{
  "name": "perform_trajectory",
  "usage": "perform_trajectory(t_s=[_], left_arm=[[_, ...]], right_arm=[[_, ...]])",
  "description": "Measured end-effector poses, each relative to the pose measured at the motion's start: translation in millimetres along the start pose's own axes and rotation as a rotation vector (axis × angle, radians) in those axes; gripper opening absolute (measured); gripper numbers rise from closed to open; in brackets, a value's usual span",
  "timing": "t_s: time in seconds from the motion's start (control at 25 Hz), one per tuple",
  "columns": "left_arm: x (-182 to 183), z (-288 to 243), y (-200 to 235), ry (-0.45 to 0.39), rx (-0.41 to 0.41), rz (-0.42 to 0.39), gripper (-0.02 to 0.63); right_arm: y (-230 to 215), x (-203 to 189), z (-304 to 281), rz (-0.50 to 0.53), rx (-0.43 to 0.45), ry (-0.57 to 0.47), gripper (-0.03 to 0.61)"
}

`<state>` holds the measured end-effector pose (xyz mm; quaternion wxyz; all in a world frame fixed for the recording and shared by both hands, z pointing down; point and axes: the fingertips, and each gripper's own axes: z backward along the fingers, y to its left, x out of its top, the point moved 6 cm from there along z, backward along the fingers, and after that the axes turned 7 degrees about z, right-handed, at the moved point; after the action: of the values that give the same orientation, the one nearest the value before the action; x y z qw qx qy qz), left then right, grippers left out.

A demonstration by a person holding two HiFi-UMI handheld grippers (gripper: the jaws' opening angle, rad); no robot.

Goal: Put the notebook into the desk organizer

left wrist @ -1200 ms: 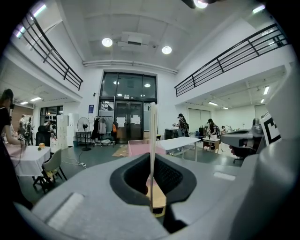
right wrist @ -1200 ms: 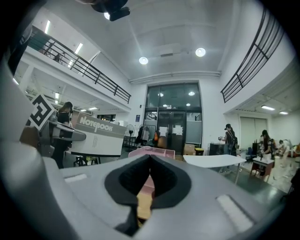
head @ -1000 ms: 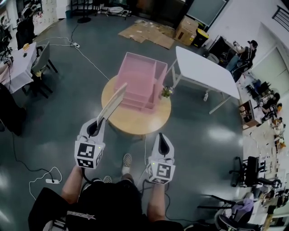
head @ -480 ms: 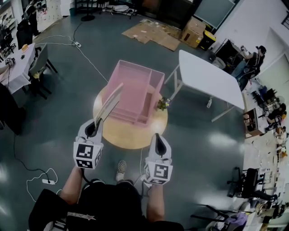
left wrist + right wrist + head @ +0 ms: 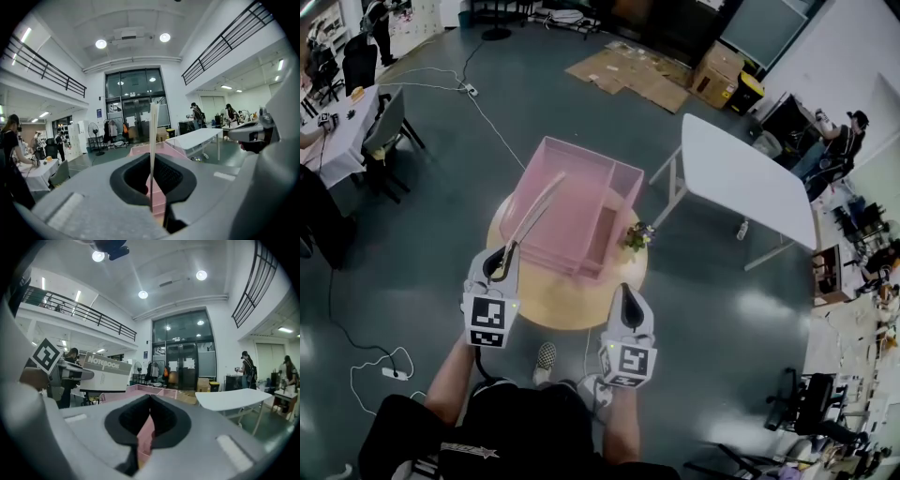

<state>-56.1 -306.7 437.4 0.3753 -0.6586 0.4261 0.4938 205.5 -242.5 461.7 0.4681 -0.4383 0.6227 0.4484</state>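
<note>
Pale and thin, the notebook (image 5: 534, 211) stands on edge in my left tongs (image 5: 502, 253), which pinch its near end. From there its long axis runs straight away from me and a little rightward, cover upright, far end raised. In the head view that far end already overlaps the near left part of the pink organizer (image 5: 623, 173), though I cannot tell whether it is over the rim or just short of it. The organizer sits on the round wooden surface (image 5: 553, 305), open side up, with a wide bay on the left and a narrower slot along its right wall. So the target lies directly ahead of the loaded tongs, nearly in line with the notebook's length. I judge the drop needs forward reach and a downward tip. My right tongs (image 5: 624, 292) hang near the surface's near edge, pressed together on nothing, farther from the notebook and no part of the carry.
</note>
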Motion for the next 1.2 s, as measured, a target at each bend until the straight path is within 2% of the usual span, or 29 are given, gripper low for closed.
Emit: perform_trajectory(t_s=[0.28, 0.52, 0.8, 1.0, 1.2], left_arm=[[-2, -37, -7, 0.035, 0.025, -0.161, 0.017], [-5, -61, -12, 0.052, 0.038, -0.373, 0.017], [-18, -82, -25, 0.119, 0.012, -0.624, 0.017], [-24, -89, -36, 0.13, 0.017, -0.776, 0.017], [-37, -94, -49, 0.148, -0.02, -0.91, 0.018]], right_arm=[[-12, -10, -25, -0.012, 0.03, 0.022, 0.005], [-18, -21, -39, -0.022, 0.045, 0.044, 0.005], [-19, -32, -46, -0.038, 0.062, 0.072, 0.005], [-22, -37, -50, -0.045, 0.065, 0.082, 0.005], [-22, -44, -51, -0.055, 0.072, 0.095, 0.005]])
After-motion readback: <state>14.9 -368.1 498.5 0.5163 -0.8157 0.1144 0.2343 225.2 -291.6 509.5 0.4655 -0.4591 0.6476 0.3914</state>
